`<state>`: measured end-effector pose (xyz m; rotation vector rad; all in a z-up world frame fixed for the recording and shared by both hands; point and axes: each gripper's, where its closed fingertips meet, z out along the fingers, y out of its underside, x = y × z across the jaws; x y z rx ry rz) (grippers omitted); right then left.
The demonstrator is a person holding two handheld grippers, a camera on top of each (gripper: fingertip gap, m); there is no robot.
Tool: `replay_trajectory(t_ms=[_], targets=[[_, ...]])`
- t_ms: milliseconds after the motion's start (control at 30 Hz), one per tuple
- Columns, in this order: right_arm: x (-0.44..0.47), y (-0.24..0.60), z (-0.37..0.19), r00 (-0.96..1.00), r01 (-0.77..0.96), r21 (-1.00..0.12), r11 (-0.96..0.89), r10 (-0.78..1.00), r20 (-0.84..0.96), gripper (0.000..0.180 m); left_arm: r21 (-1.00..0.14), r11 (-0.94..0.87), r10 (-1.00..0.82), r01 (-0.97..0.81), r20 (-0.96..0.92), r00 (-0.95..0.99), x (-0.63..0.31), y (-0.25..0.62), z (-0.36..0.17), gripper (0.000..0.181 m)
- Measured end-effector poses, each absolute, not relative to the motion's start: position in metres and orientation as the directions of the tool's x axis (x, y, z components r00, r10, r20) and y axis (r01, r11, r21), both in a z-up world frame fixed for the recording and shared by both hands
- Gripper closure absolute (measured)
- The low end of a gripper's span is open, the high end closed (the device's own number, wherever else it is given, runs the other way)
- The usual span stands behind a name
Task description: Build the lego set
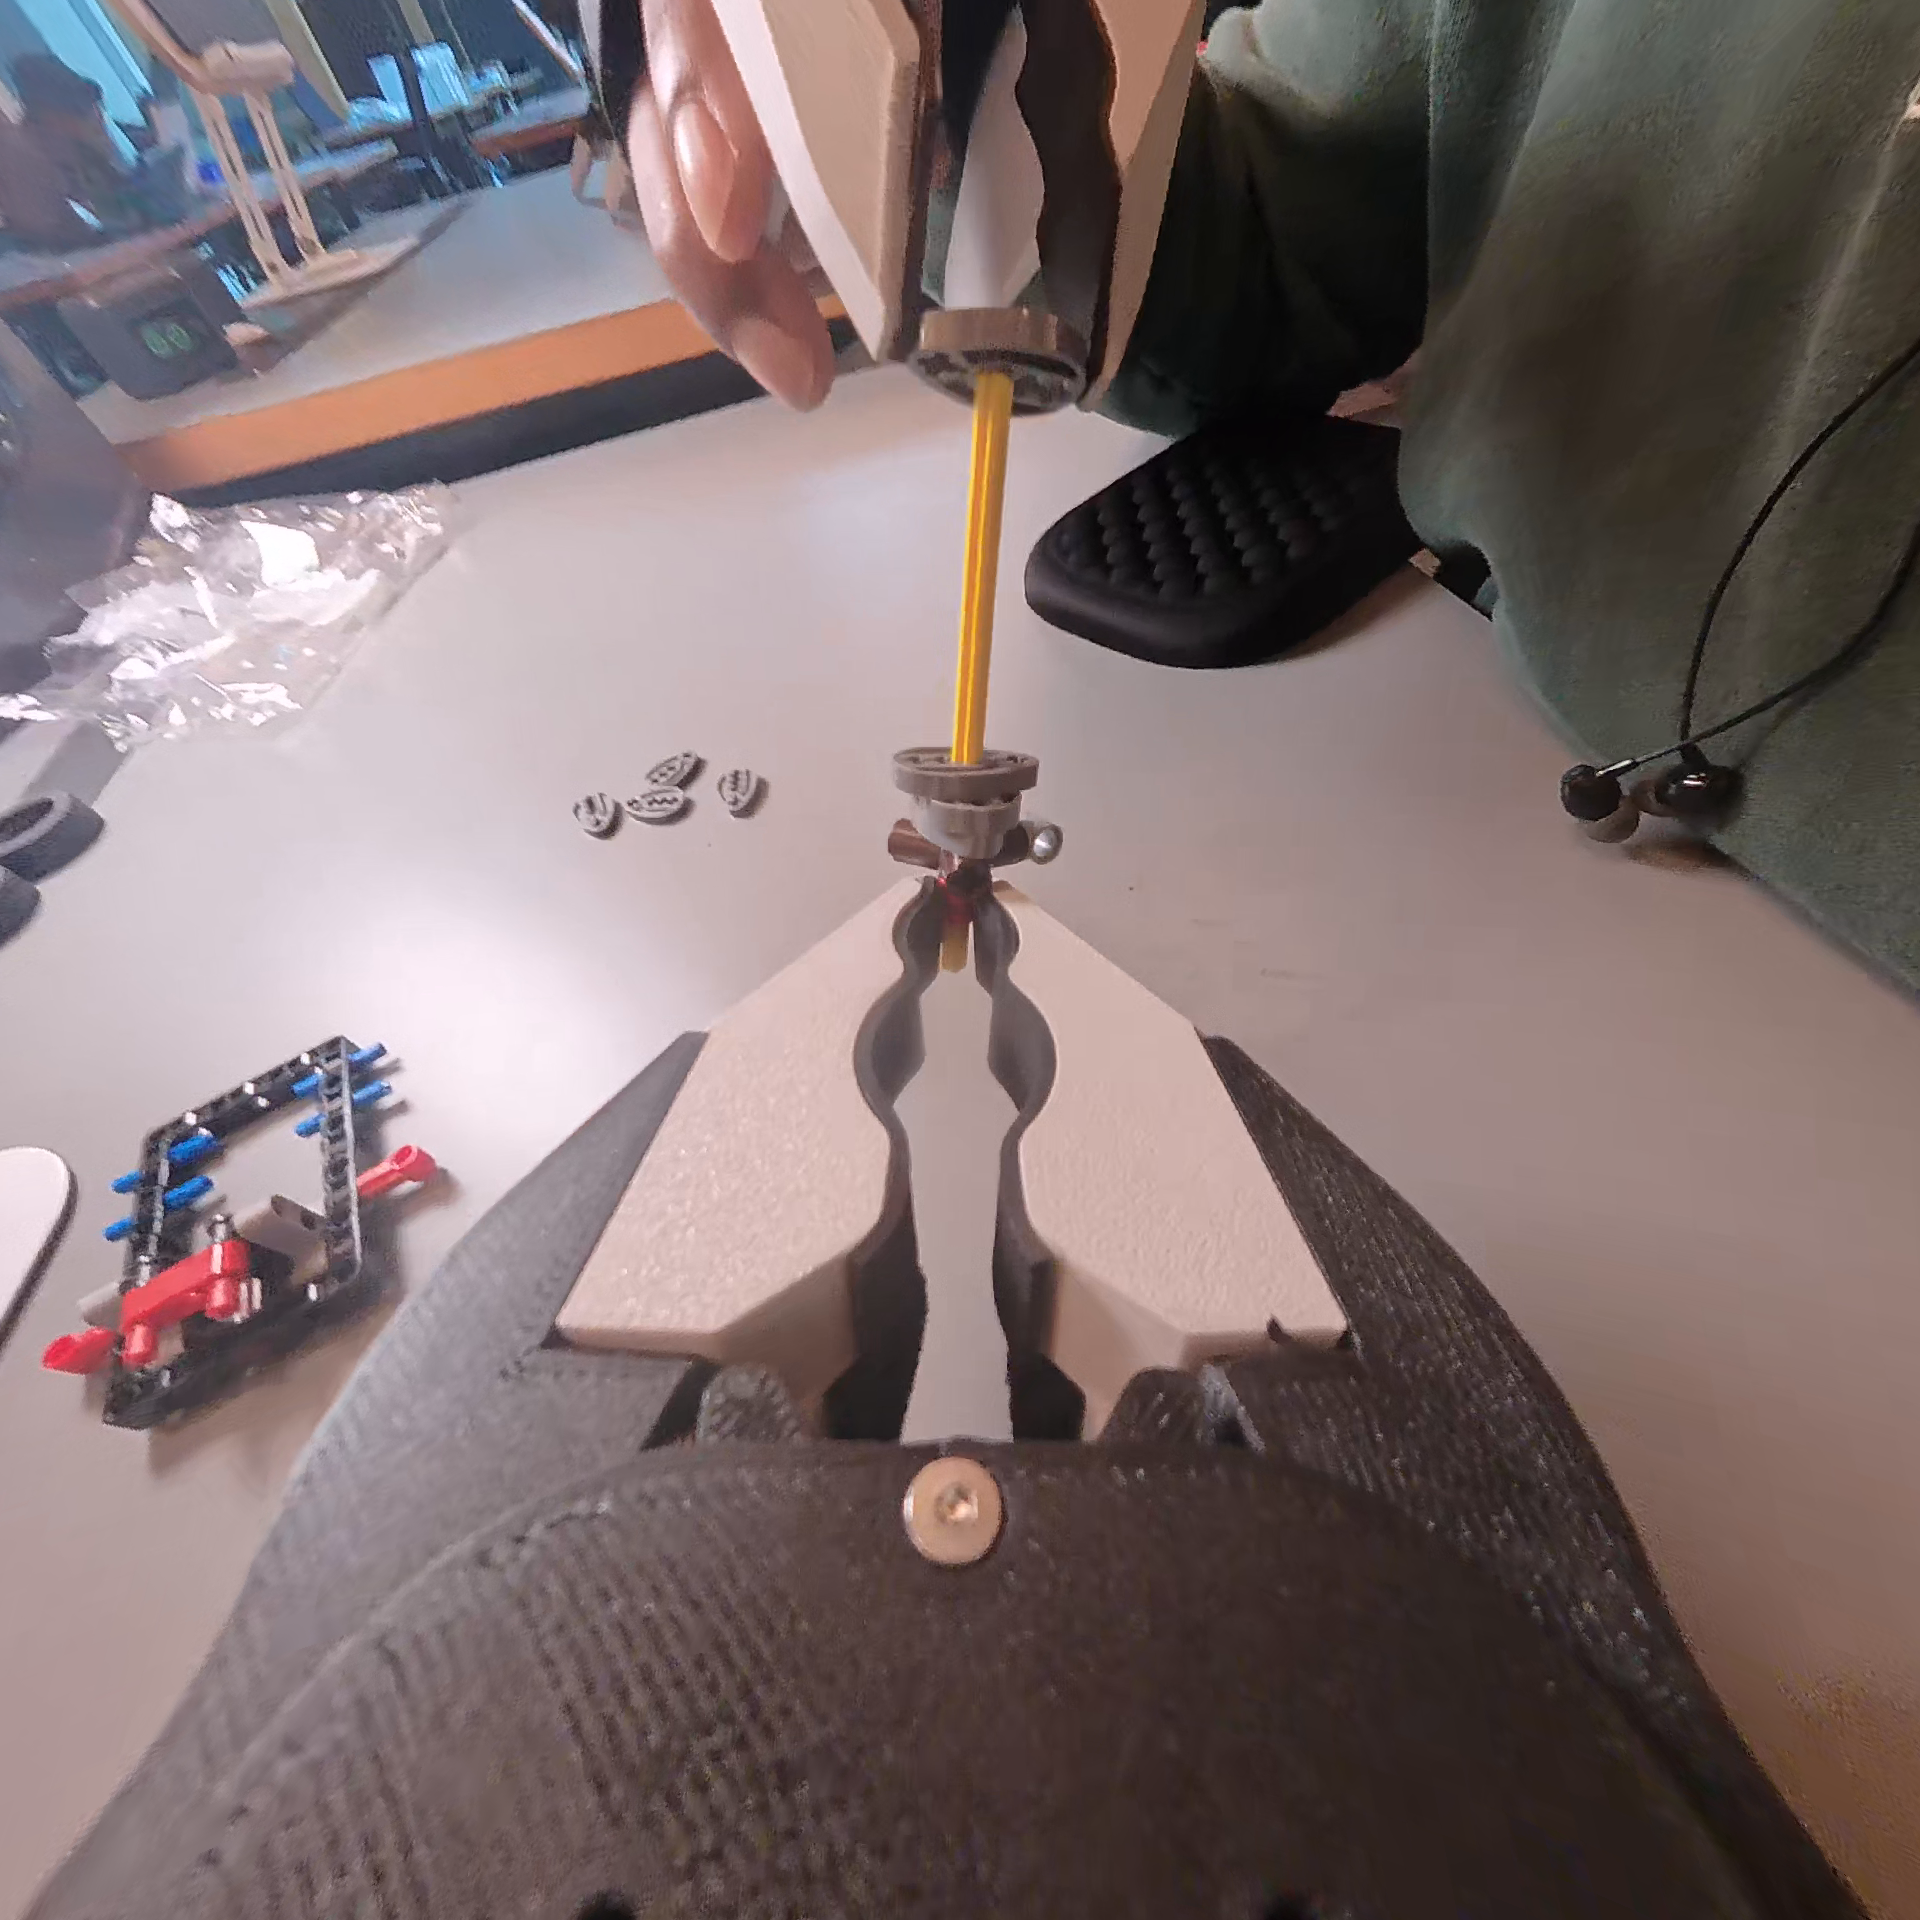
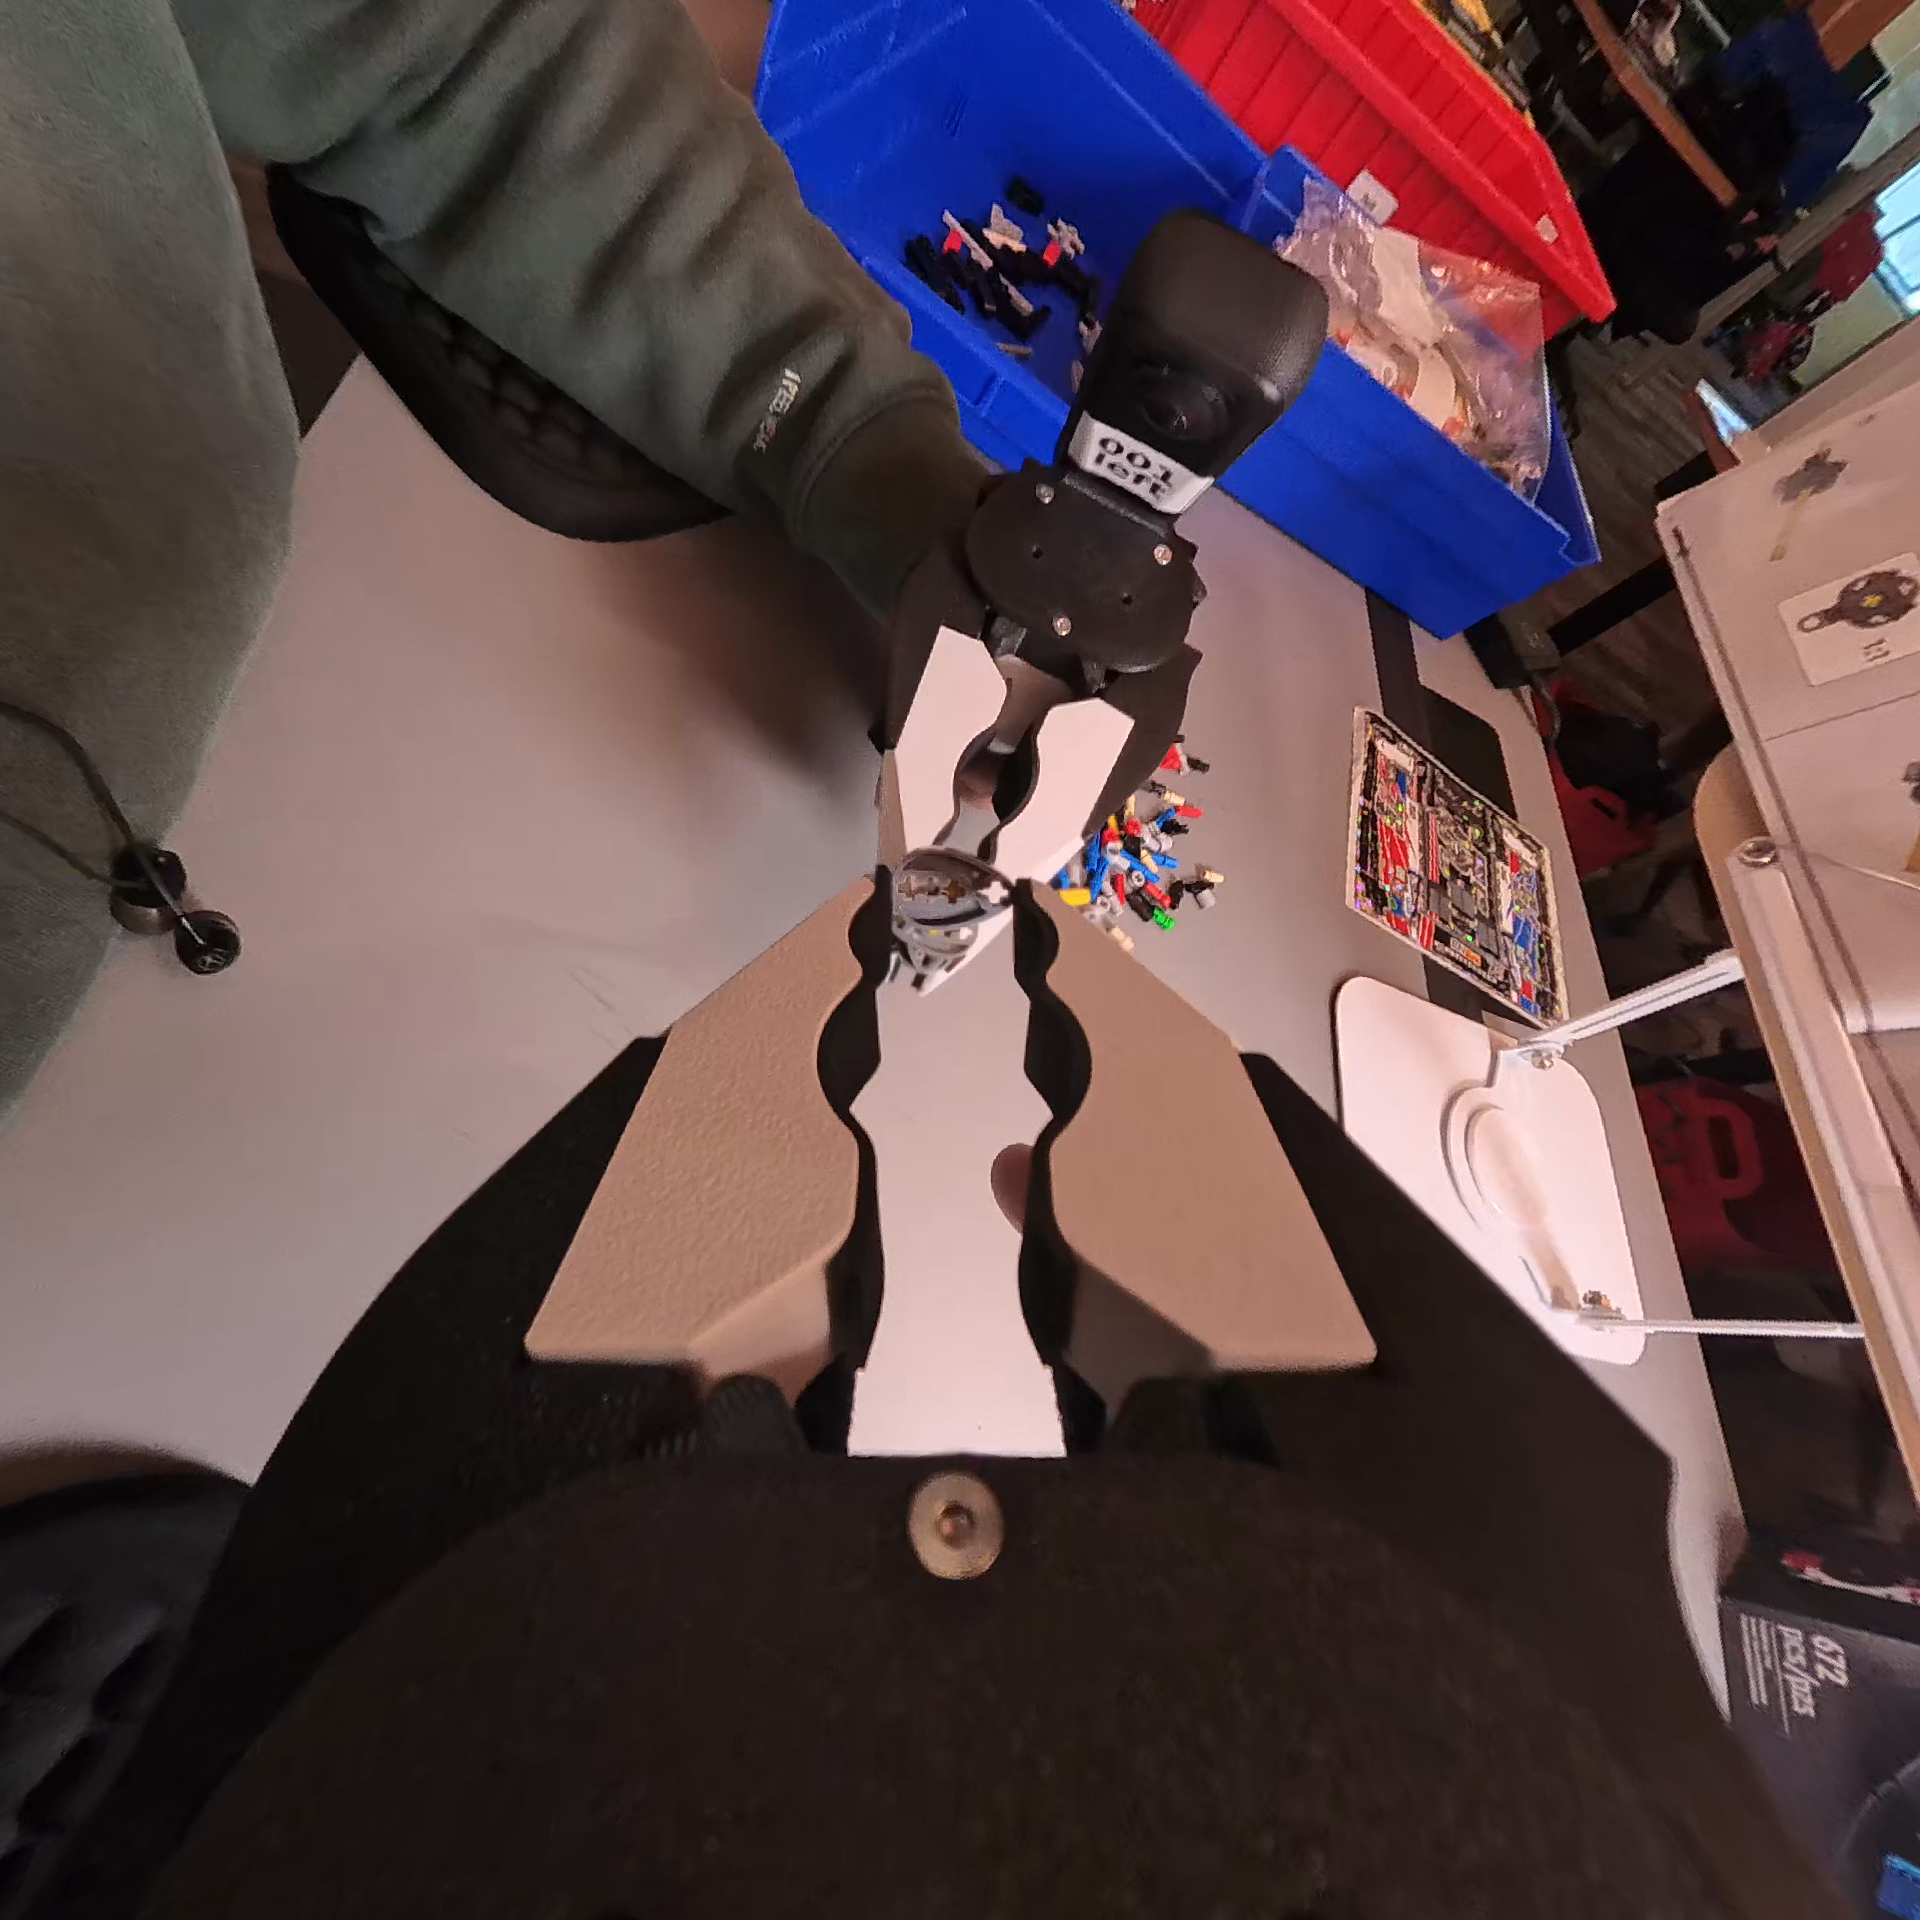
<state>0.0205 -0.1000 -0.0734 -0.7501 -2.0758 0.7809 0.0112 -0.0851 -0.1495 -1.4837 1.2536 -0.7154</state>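
Left wrist view, left to right: crumpled clear plastic bag (image 1: 239, 603) far left; black beam frame with blue pins and red connectors (image 1: 249, 1236) flat on the grey table (image 1: 623, 935); 3 small grey cam pieces (image 1: 665, 800) loose, well short of the work.

Centre: left gripper (image 1: 956, 925) pinching the lower end of a yellow axle (image 1: 977, 582), jaws pressed onto it just below a stack of grey connector pieces (image 1: 961, 805) already threaded on. Axle long axis running straight away from the left jaws, toward the right gripper (image 1: 992, 353).

Right gripper clamped on a grey round piece (image 1: 992, 358) at the axle's far end, axle passing into its centre. Bare fingers (image 1: 727, 239) beside its left finger; green sleeve (image 1: 1558, 312) behind.

Right wrist view: same piece (image 2: 940, 904) at the tips, seen end-on, left gripper (image 2: 982, 842) directly opposite, tips nearly meeting. Loose lego pile (image 2: 1138, 857) and sticker sheet (image 2: 1455, 862) further right.

Judgement: round piece being slid along axle toward the stack; move depends on both grippers staying coaxial. Right gripper does the travelling, left only braces.
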Motion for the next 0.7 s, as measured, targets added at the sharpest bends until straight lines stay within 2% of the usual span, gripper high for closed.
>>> replay_trajectory(t_ms=[333,700], targets=[[0.02,-0.09,-0.093,-0.547,0.319,-0.745,0.585,0.756,0.36,0.158,-0.902,-0.085,-0.963,-0.423,-0.035,0.268,0.005,-0.09,-0.168,0.177],[0.021,-0.088,-0.106,-0.561,0.368,-0.73,0.576,0.764,0.32,0.158,-0.881,-0.121,-0.963,-0.457,-0.007,0.268,0.003,-0.09,-0.179,0.178]])
